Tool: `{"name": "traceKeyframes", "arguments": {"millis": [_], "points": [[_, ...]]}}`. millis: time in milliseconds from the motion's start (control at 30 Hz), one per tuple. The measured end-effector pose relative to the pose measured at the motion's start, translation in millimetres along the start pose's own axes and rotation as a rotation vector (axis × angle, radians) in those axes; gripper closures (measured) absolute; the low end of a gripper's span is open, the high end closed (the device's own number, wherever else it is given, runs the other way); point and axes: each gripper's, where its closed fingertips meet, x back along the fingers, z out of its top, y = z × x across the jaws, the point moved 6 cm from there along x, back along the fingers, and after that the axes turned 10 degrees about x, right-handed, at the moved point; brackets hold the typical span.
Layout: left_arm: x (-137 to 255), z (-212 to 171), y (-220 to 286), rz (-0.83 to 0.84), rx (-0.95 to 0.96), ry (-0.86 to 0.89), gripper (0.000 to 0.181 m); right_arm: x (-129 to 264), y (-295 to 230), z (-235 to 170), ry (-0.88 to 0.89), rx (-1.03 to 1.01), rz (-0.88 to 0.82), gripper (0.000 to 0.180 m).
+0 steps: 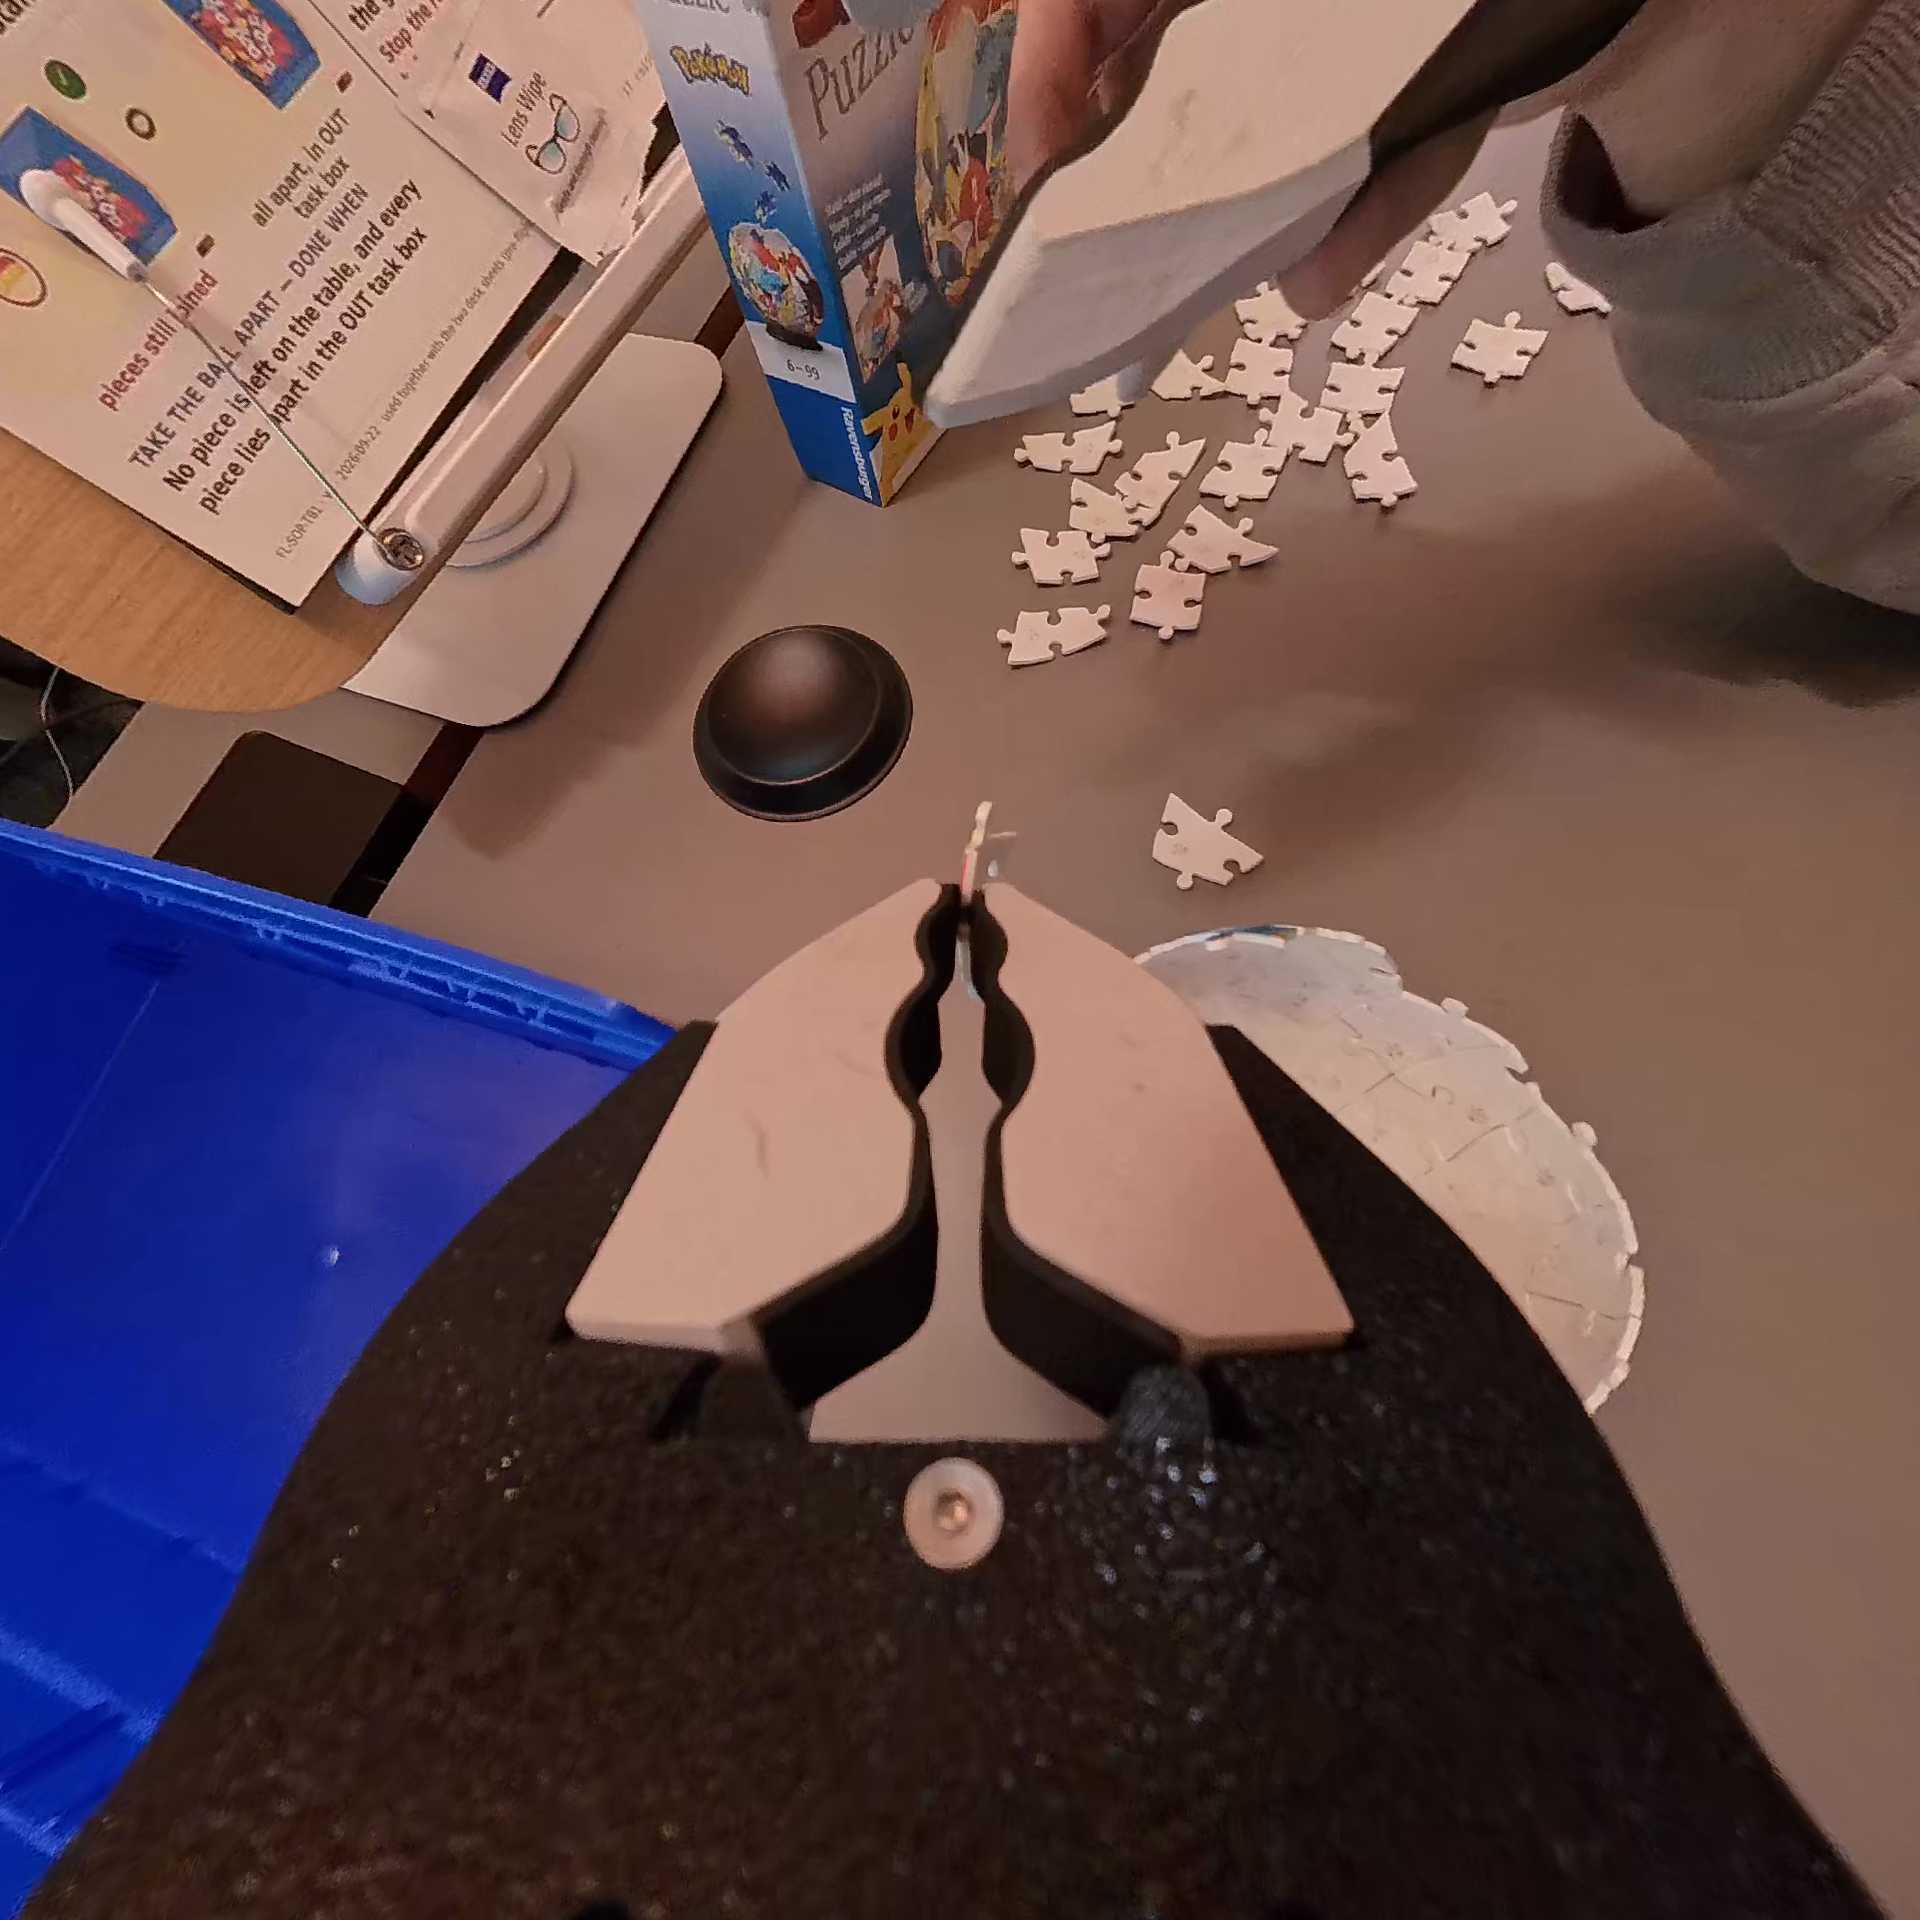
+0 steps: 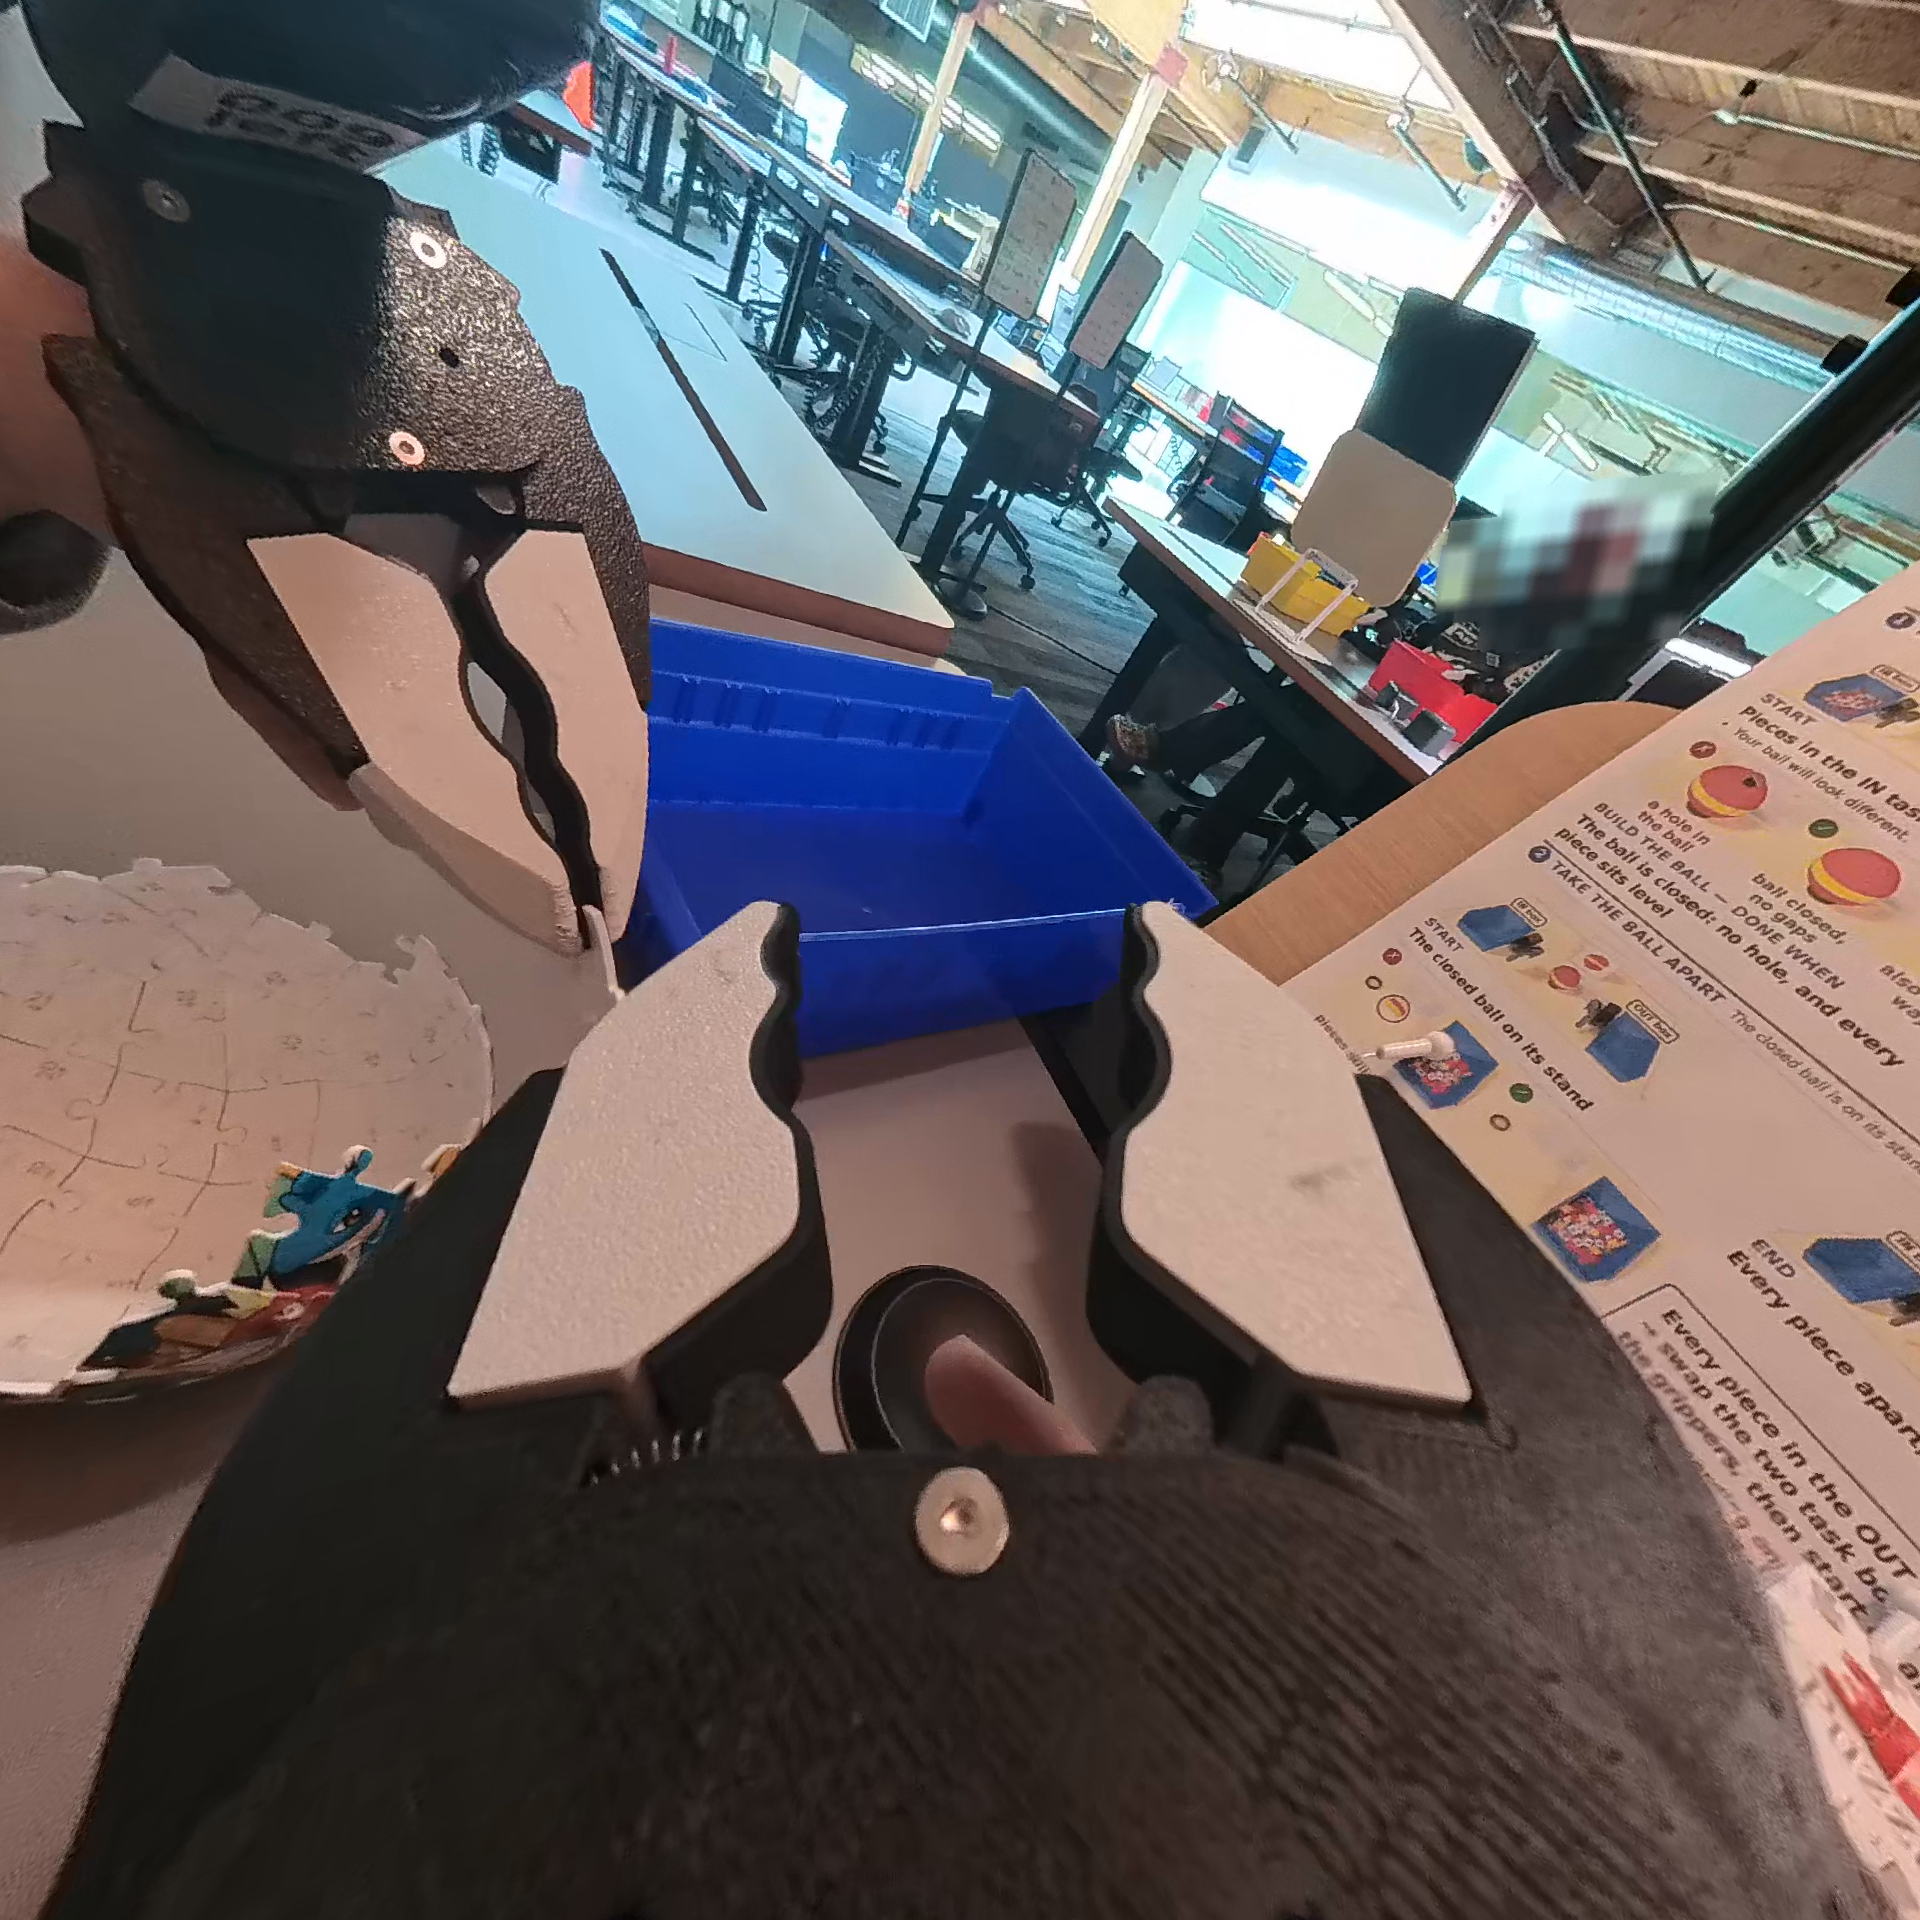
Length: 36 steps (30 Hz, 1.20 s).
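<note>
- Two grippers show: our left gripper (image 1: 968, 894) has its fingers pressed together on a single puzzle piece (image 1: 977, 852), held edge-on so that only a thin sliver pokes out past the tips, at the centre of the left wrist view.
- We judge the edge-on pinch suits so thin and flat a piece, since the fingers clamp its two broad faces.
- Our right gripper (image 2: 961, 997) has its fingers spread wide with nothing between them; in the left wrist view its pale fingers hang at the upper right, above the scattered pieces.
- In the right wrist view the pinched piece hangs just beside the near rim of the blue bin (image 2: 904, 831), at the frame's middle; whether it is over the bin or short of it we cannot tell.
- What we see of the bin's floor is bare; its far part has moulded ribs.
- At the left of the right wrist view lies a half-shell of joined puzzle pieces (image 2: 187, 1081), hollow side up, its printed face underneath, its ragged rim showing where pieces are missing.
- Loose puzzle pieces (image 1: 1226, 468) lie white side up on the grey worktop (image 1: 1455, 831), upper right of the left wrist view, with one stray piece (image 1: 1203, 844) nearer our fingers.
- Between them stand a black domed stand (image 1: 802, 721) and the upright puzzle box (image 1: 831, 239); an instruction sheet (image 1: 239, 291) leans at upper left.
</note>
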Motion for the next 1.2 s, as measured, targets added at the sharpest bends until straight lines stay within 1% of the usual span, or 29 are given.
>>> {"name": "traceKeyframes", "arguments": {"millis": [167, 533, 867, 967, 1067, 1167, 1200], "points": [[-3, -2, -2, 0.003, 0.005, -0.010, 0.179, 1, -6, -5, -0.012, -0.020, 0.023, 0.121], [2, 1, -2, 0.001, 0.007, 0.012, 0.179, 3, -2, -5, -0.013, -0.020, 0.010, 0.121], [14, 1, -9, 0.027, 0.026, 0.037, 0.179, -10, -13, -11, -0.030, -0.022, 0.059, 0.121], [12, 0, -9, 0.018, 0.029, 0.031, 0.179, -14, -18, -11, -0.023, -0.022, 0.091, 0.126], [10, -1, -9, 0.007, 0.032, 0.023, 0.179, -16, -26, -10, 0.008, -0.029, 0.163, 0.132], [11, -1, -9, -0.003, 0.037, 0.023, 0.179, -16, -29, -10, 0.062, -0.099, 0.235, 0.158], [12, -2, -8, -0.008, 0.036, 0.020, 0.179, -15, -28, -11, 0.075, -0.135, 0.254, 0.163]]}}
